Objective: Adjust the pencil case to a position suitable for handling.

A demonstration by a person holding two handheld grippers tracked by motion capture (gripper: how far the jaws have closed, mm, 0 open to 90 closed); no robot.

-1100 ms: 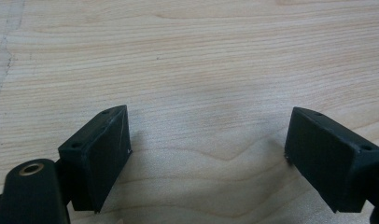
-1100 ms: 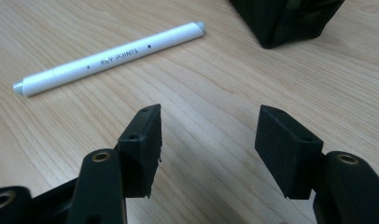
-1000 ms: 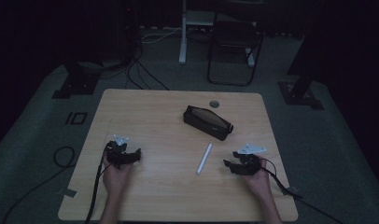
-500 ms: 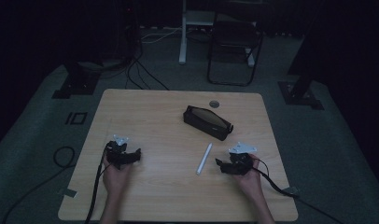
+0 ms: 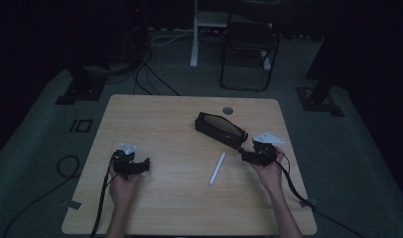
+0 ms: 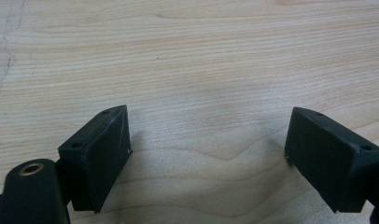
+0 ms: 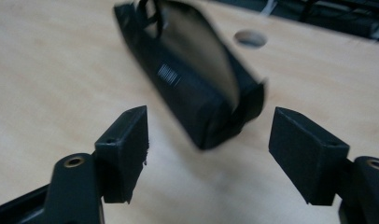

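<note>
A black zip pouch [image 5: 220, 129] lies slantwise on the wooden table [image 5: 165, 114], its top open. A white pen [image 5: 217, 168] lies in front of it. My right gripper [image 5: 246, 155] is open just off the pouch's near right end; in the right gripper view the pouch [image 7: 192, 84] sits a little ahead of the open jaws [image 7: 208, 126], apart from them. My left gripper [image 5: 139, 165] rests at the table's left front, open, with bare wood between its jaws [image 6: 208, 126].
A round cable hole [image 5: 228, 110] is in the table behind the pouch, also visible in the right gripper view as the hole [image 7: 250, 38]. A folding chair [image 5: 249, 49] and cables [image 5: 150, 74] are on the floor beyond the far edge.
My right gripper has moved away from the front edge and left, up to the pouch's near end. The left gripper, pouch and pen have not moved.
</note>
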